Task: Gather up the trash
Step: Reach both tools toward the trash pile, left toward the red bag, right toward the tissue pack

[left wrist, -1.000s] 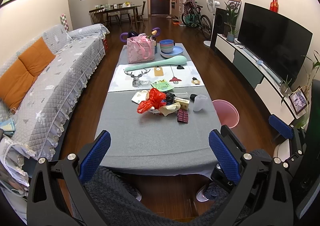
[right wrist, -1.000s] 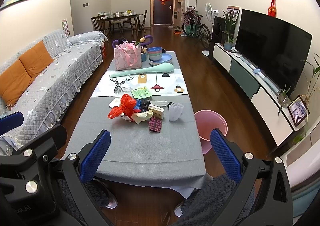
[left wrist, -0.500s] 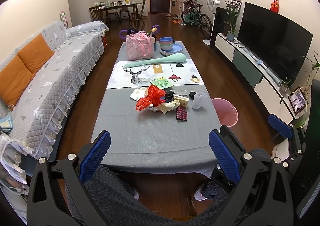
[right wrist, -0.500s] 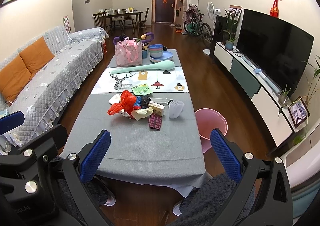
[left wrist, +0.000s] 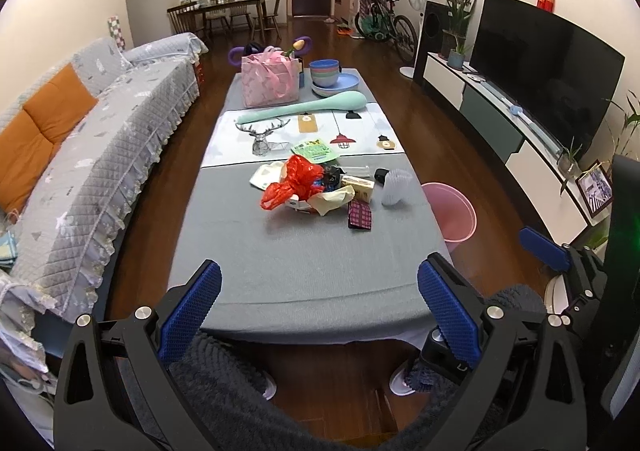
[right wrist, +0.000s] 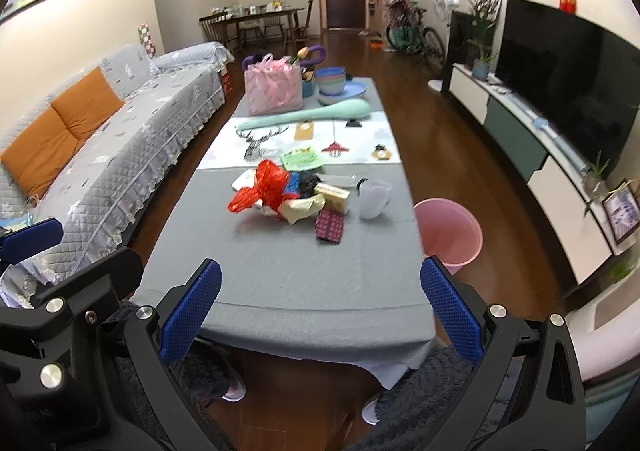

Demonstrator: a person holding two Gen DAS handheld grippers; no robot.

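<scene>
A heap of trash lies mid-table: a red plastic bag (left wrist: 294, 181) (right wrist: 262, 187), a cream wrapper (left wrist: 332, 200), a small yellow box (left wrist: 358, 185), a dark red patterned packet (left wrist: 360, 216) (right wrist: 330, 226) and a clear ribbed cup (left wrist: 394, 187) (right wrist: 374, 197). A pink bin (left wrist: 452, 217) (right wrist: 448, 231) stands on the floor by the table's right side. My left gripper (left wrist: 320, 305) and right gripper (right wrist: 320, 305) are both open and empty, held above the table's near edge, well short of the heap.
The long grey-clothed table (left wrist: 304, 267) also carries a pink gift bag (left wrist: 270, 81), stacked bowls (left wrist: 330, 75), a mint bat-shaped object (left wrist: 304, 107) and a wire deer (left wrist: 262, 137). A sofa (left wrist: 80, 171) runs along the left, a TV cabinet (left wrist: 500, 131) on the right.
Both grippers have moved forward a little toward the table; the trash heap appears slightly nearer. Both stay open.
</scene>
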